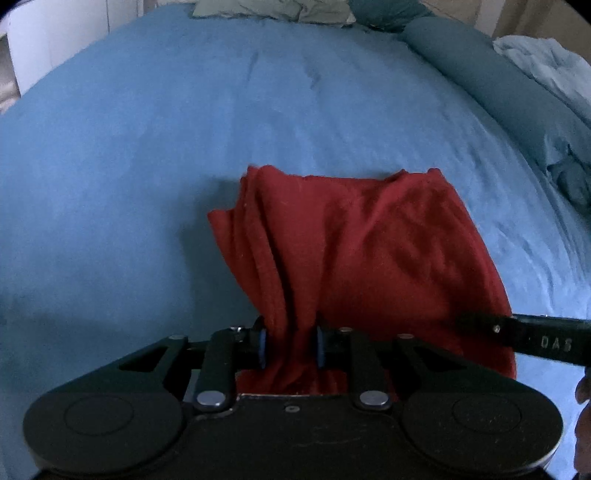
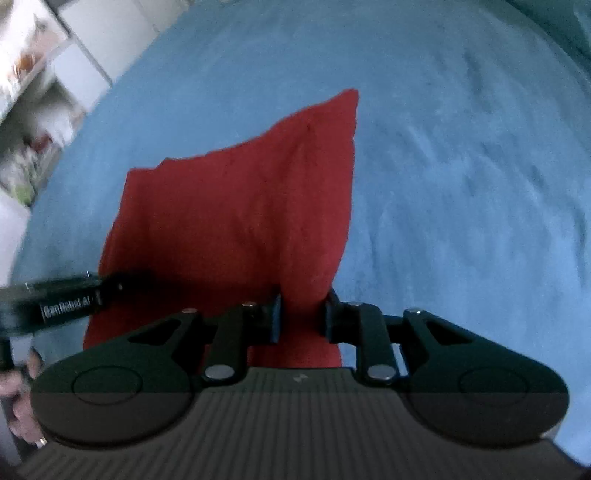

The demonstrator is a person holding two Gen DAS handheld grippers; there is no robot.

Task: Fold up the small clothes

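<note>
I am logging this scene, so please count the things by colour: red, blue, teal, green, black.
Red: 1, the red garment
Blue: 1, the blue bedcover
Teal: 1, the teal bolster pillow
Green: 1, the green crumpled cloth
Black: 2, the left gripper and right gripper
Total: 6

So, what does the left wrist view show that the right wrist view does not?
Only the left wrist view shows the long dark teal bolster pillow and crumpled pale green bedding at the bed's far end. Only the right wrist view shows blurred white shelving. Both show the red knit garment pinched by each gripper above the blue bedsheet.
</note>
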